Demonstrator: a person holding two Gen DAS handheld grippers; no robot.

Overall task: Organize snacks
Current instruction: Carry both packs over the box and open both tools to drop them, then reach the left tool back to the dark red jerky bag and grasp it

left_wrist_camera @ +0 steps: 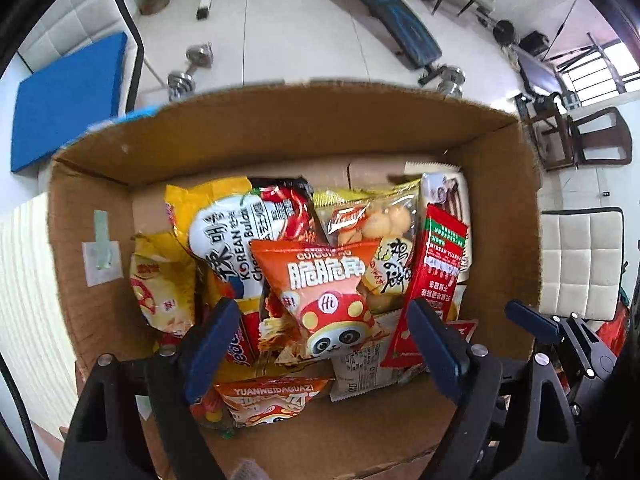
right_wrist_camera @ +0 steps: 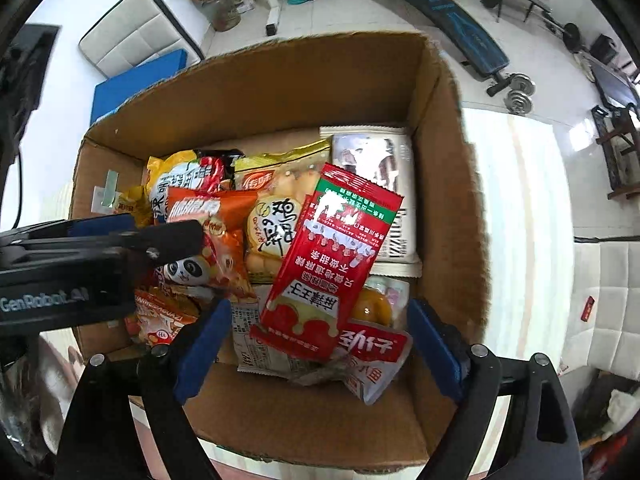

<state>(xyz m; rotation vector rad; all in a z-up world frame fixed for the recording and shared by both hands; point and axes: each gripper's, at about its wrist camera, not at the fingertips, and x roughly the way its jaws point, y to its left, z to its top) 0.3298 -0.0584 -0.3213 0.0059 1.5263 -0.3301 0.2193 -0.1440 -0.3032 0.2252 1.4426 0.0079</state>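
Observation:
An open cardboard box (left_wrist_camera: 280, 136) (right_wrist_camera: 280, 92) holds several snack packets. An orange panda-print chip bag (left_wrist_camera: 324, 288) (right_wrist_camera: 208, 232) lies on top in the middle. A red spicy-strip packet (left_wrist_camera: 434, 264) (right_wrist_camera: 328, 264) leans on the pile to its right. My left gripper (left_wrist_camera: 324, 344) is open and empty, hovering over the box with the orange bag between its fingers' line. My right gripper (right_wrist_camera: 320, 348) is open and empty above the box's near right part, over the red packet. The left gripper's body shows in the right wrist view (right_wrist_camera: 100, 256).
A yellow Korean noodle pack (left_wrist_camera: 228, 232), an egg-cake bag (left_wrist_camera: 376, 232) and a white packet (right_wrist_camera: 380, 184) fill the box. A blue pad (left_wrist_camera: 68, 100) lies at left. A weight bench (left_wrist_camera: 384, 12) and dumbbells (left_wrist_camera: 192, 68) stand on the floor beyond.

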